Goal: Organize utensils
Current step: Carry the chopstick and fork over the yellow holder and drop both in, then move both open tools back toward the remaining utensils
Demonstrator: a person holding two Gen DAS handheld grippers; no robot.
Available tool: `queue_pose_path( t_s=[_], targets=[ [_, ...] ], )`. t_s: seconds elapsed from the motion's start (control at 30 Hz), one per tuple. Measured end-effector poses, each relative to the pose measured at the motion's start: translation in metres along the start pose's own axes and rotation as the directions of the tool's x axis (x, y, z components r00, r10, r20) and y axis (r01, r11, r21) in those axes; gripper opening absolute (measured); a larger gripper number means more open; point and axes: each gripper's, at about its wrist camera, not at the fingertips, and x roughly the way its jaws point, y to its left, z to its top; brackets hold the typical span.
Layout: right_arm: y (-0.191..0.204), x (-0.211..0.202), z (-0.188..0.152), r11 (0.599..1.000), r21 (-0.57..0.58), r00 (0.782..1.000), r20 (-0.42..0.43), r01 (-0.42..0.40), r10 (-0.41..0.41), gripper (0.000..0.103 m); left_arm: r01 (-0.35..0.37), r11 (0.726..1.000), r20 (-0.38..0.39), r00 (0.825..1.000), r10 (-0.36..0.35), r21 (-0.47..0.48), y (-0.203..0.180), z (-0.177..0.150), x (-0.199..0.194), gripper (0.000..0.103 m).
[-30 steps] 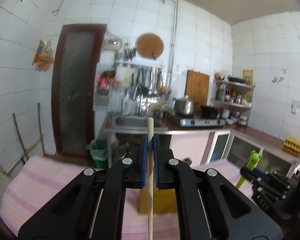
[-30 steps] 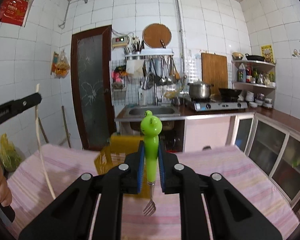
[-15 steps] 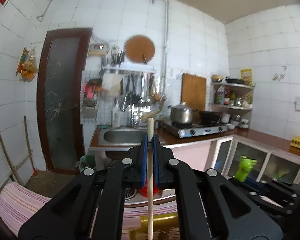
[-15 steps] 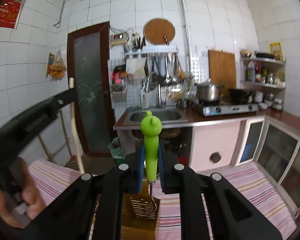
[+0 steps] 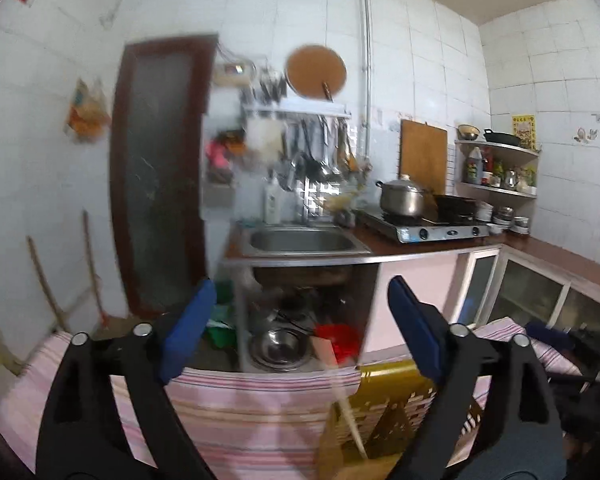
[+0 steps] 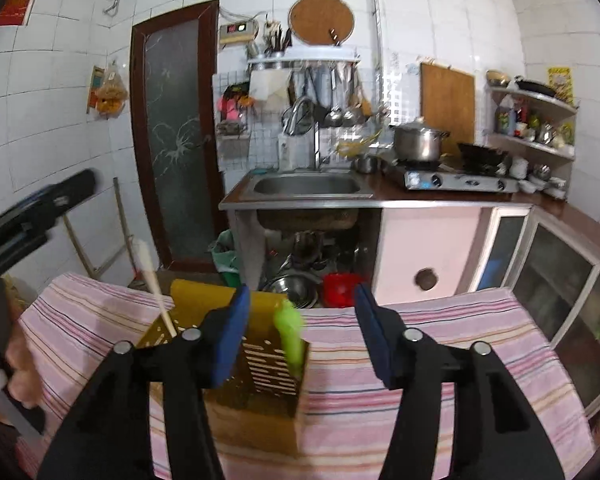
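My left gripper (image 5: 302,328) has its jaws opening wide with nothing pressed between the blue pads. Just below it a pale wooden stick (image 5: 342,396), blurred, slants down into the yellow perforated utensil holder (image 5: 384,380). My right gripper (image 6: 302,336) is also opening. The green frog-handled fork (image 6: 290,332) is loose between its pads, blurred, with its lower end inside the holder (image 6: 268,372). The stick (image 6: 156,284) leans out of the holder's left side in the right wrist view.
The holder stands on a pink striped cloth (image 6: 440,320) over a table. Beyond the table edge are a sink (image 6: 306,186), a stove with a pot (image 6: 418,144), a dark door (image 6: 176,140), and bowls and a red basin (image 6: 342,282) under the sink. A hand (image 6: 16,372) shows at left.
Both grippers went from shut to open. The stick and the green fork left the pads and dropped into the yellow holder. Both views moved closer to the holder.
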Motion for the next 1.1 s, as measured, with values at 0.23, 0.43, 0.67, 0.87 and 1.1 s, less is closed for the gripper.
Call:
queue_pose_path(
  t_s=[0.23, 0.43, 0.67, 0.87, 1.1],
  targets=[
    [0.005, -0.059, -0.04, 0.998, -0.028, 0.995, -0.078, 0.061, -0.063, 0.074, -0.033, 0.999, -0.104, 0.994, 0.031, -0.017, 0.02, -0.016, -0.081, 0.098],
    [0.016, -0.069, -0.119, 0.999, -0.021, 0.967, -0.247, 0.05, -0.054, 0.075, -0.067, 0.998, -0.257, 0.964, 0.066, 0.004, 0.034, -0.077, -0.112, 0.098],
    [0.03, -0.064, -0.182, 0.998, -0.005, 0.924, -0.38, 0.055, -0.053, 0.075, -0.093, 0.994, -0.47, 0.881, 0.057, -0.053, 0.044, -0.161, -0.111, 0.098],
    [0.042, -0.058, -0.207, 0.997, 0.004, 0.896, -0.439, 0.077, -0.067, 0.075, -0.122, 0.992, -0.576, 0.814, 0.078, -0.039, 0.042, -0.211, -0.103, 0.098],
    [0.051, -0.058, -0.21, 0.994, 0.035, 0.878, -0.473, 0.1, -0.071, 0.074, -0.132, 0.991, -0.62, 0.779, 0.099, -0.007, 0.043, -0.241, -0.101, 0.098]
  ],
)
